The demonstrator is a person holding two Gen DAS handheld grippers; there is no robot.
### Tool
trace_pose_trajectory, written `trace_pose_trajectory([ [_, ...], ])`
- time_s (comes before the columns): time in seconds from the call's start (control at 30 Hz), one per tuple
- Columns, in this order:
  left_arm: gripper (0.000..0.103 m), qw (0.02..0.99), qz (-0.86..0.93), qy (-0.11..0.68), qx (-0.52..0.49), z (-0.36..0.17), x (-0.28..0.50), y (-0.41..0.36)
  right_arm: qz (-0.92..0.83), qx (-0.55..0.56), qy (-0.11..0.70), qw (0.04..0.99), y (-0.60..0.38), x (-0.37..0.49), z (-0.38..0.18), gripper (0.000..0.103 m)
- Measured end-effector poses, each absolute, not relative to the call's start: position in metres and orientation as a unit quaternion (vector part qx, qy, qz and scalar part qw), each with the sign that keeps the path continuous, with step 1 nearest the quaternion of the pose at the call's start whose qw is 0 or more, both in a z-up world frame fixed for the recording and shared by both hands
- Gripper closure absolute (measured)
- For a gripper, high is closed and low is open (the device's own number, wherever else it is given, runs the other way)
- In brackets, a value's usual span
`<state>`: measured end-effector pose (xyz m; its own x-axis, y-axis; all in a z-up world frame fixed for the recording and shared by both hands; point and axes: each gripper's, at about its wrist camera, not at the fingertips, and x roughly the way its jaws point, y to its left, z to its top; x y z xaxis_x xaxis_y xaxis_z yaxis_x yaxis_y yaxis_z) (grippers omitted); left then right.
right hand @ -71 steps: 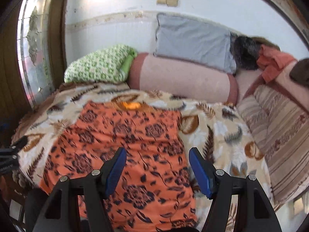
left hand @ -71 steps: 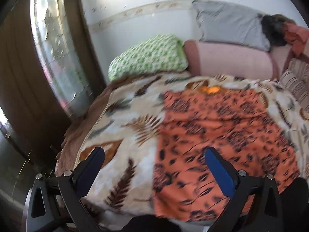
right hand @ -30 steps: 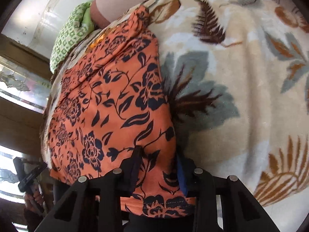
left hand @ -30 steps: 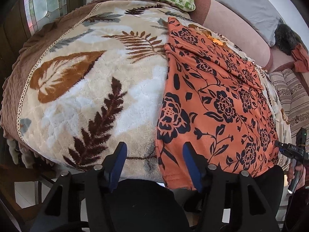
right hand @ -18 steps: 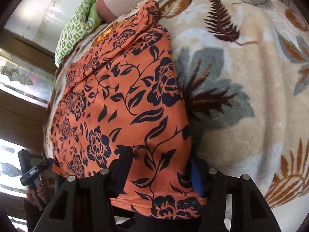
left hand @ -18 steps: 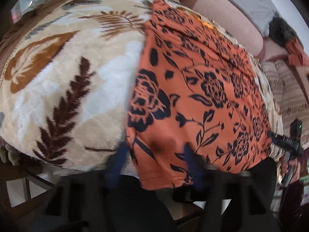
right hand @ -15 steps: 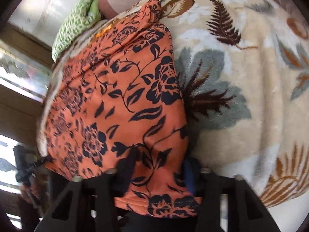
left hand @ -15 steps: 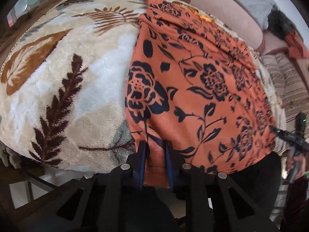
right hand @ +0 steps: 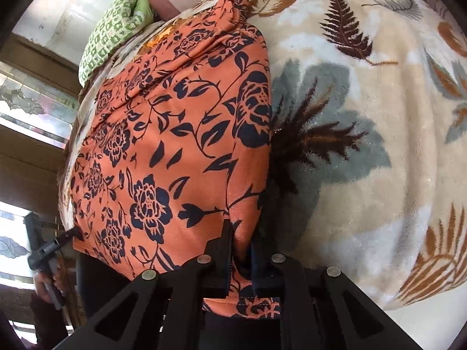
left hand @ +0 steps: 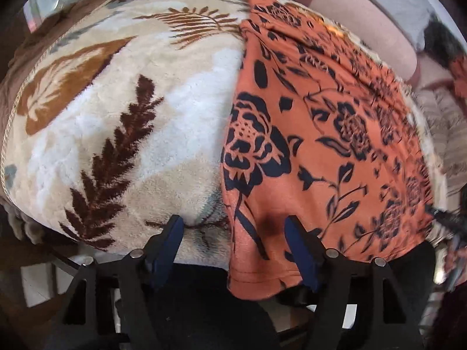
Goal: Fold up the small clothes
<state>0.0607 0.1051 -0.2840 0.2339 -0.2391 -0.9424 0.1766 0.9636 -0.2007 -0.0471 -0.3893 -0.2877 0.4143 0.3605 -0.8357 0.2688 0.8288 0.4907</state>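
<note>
The orange garment with a dark floral print (left hand: 335, 134) lies spread flat on a bed, over a cream plush blanket with brown and grey leaf patterns (left hand: 122, 134), its near hem hanging over the edge. The right claw (right hand: 242, 250) is pressed together, pinching the hem's corner. The left claw (left hand: 233, 233) is opening, its blue pads straddling the other corner without pressing it. A green patterned pillow (right hand: 113, 26) sits at the bed's far end.

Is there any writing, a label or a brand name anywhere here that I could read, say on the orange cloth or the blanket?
None: no words, labels, brands or numbers can be read.
The orange cloth bears only dark flowers.
The blanket bears only leaves.
The green pillow bears small marks, too blurred to read.
</note>
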Motion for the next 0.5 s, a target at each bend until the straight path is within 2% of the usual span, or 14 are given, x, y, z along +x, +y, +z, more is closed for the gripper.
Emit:
trace_pose_trajectory([
  [0.03,0.049,0.788,-0.127,0.602,-0.014,-0.284,0.06,0.103,0.03,0.292,0.54,0.788,-0.39,-0.047,-0.288,0.091],
  [0.07,0.063,0.79,-0.123,0.6,-0.002,-0.283,0.059,0.103,0.03,0.294,0.54,0.788,-0.391,-0.048,-0.289,0.09],
  [0.1,0.085,0.79,-0.133,0.599,-0.008,-0.282,0.059,0.104,0.031,0.296,0.539,0.788,-0.391,-0.048,-0.289,0.09],
  [0.13,0.092,0.786,-0.144,0.601,-0.024,-0.281,0.059,0.106,0.032,0.297,0.537,0.789,-0.392,-0.049,-0.289,0.09],
  [0.2,0.097,0.782,-0.15,0.603,-0.047,-0.281,0.061,0.11,0.034,0.291,0.531,0.795,-0.39,-0.05,-0.288,0.09],
  [0.33,0.098,0.788,-0.183,0.583,-0.079,-0.266,0.055,0.116,0.046,0.298,0.513,0.803,-0.388,-0.055,-0.276,0.094],
  [0.5,0.098,0.799,-0.231,0.543,-0.116,-0.223,0.054,0.125,0.09,0.367,0.446,0.811,-0.405,-0.068,-0.243,0.094],
])
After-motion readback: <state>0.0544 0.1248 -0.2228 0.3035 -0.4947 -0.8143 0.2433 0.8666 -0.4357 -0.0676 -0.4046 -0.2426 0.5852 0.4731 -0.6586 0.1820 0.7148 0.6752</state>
